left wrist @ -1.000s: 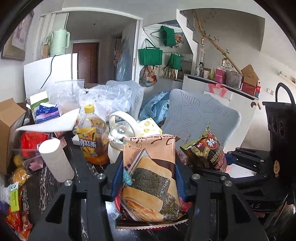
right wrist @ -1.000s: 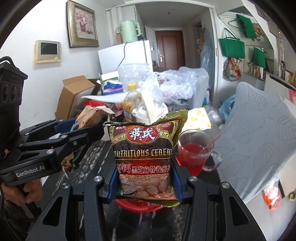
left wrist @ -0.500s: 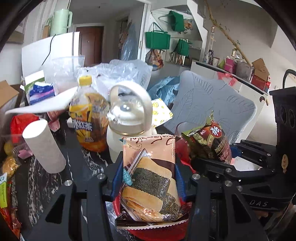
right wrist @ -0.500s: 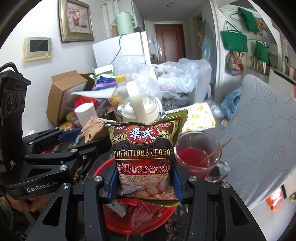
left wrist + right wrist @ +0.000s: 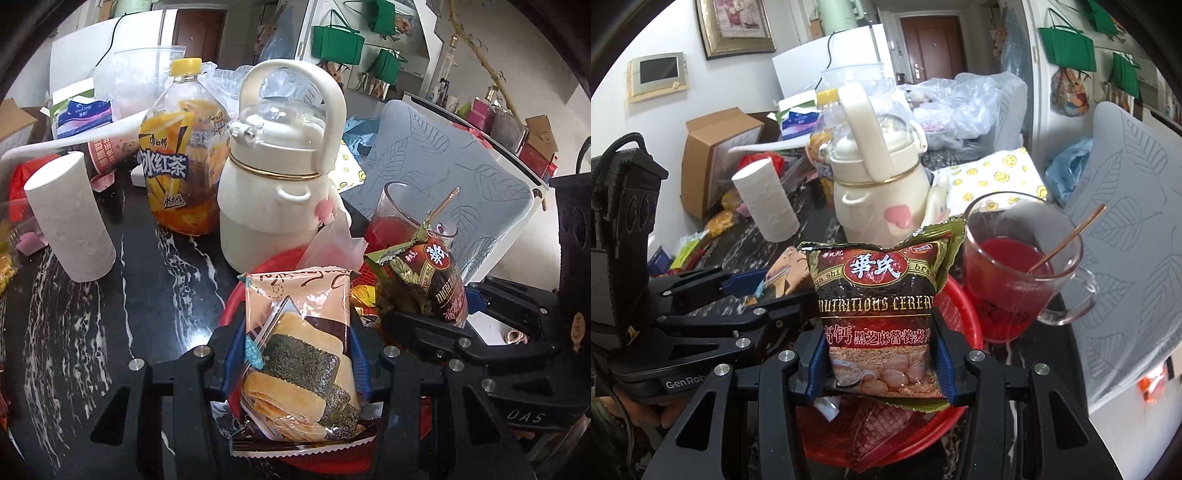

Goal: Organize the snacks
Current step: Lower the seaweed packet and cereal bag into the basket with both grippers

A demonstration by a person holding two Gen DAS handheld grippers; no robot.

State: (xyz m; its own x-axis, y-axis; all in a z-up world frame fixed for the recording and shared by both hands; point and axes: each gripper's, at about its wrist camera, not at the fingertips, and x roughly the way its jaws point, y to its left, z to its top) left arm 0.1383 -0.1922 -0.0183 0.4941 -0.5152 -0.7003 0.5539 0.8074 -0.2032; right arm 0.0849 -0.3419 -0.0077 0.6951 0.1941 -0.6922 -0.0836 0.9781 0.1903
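The left hand-held gripper [image 5: 297,354] pinches a seaweed-roll packet [image 5: 297,347], upright, long axis vertical, hiding most of the red basket [image 5: 236,295] beneath. The right hand-held gripper [image 5: 879,358] clamps a cereal sachet [image 5: 881,314], also upright, above that basket's contents, which are hard to make out.

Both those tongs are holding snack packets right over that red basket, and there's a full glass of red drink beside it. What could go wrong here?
The glass of red drink stands right against the red basket, with a stirrer sticking out; the right tongs lowering the cereal packet could knock it over. The left tongs with the seaweed snack packet sit very close, so the two might collide over the basket. The cream kettle crowds the far rim too.
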